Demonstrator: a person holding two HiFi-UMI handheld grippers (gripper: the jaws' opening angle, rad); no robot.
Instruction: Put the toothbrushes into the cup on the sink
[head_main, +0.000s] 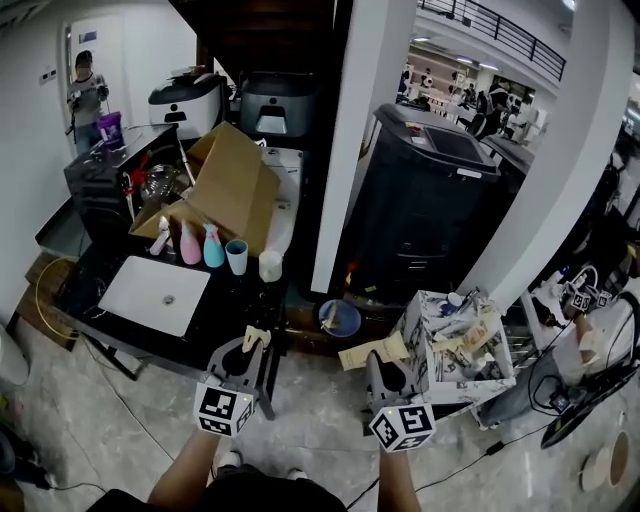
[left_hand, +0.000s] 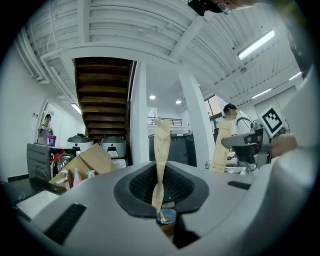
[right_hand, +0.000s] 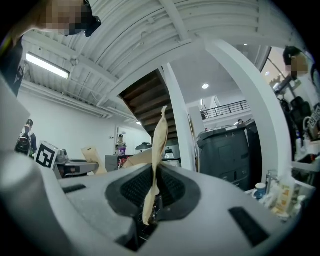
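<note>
Both grippers show low in the head view, pointing level towards the sink counter. My left gripper (head_main: 245, 356) is shut on a flat tan paper toothbrush pack (head_main: 256, 338), which stands upright between its pads (left_hand: 161, 150). My right gripper (head_main: 385, 373) is shut on a second tan toothbrush pack (head_main: 364, 352), also upright in its jaws (right_hand: 157, 145). Ahead on the left is the black counter with a white sink basin (head_main: 155, 293). Behind the basin stand a light blue cup (head_main: 236, 257) and a white cup (head_main: 270, 266), both well ahead of the grippers.
Pink and teal bottles (head_main: 201, 245) and an open cardboard box (head_main: 228, 183) sit behind the basin. A blue bowl (head_main: 340, 319) lies on the floor. A cluttered white crate (head_main: 457, 345) stands right of my right gripper. A white pillar (head_main: 362, 130), a black bin (head_main: 432, 200) and a person (head_main: 87, 96) stand beyond.
</note>
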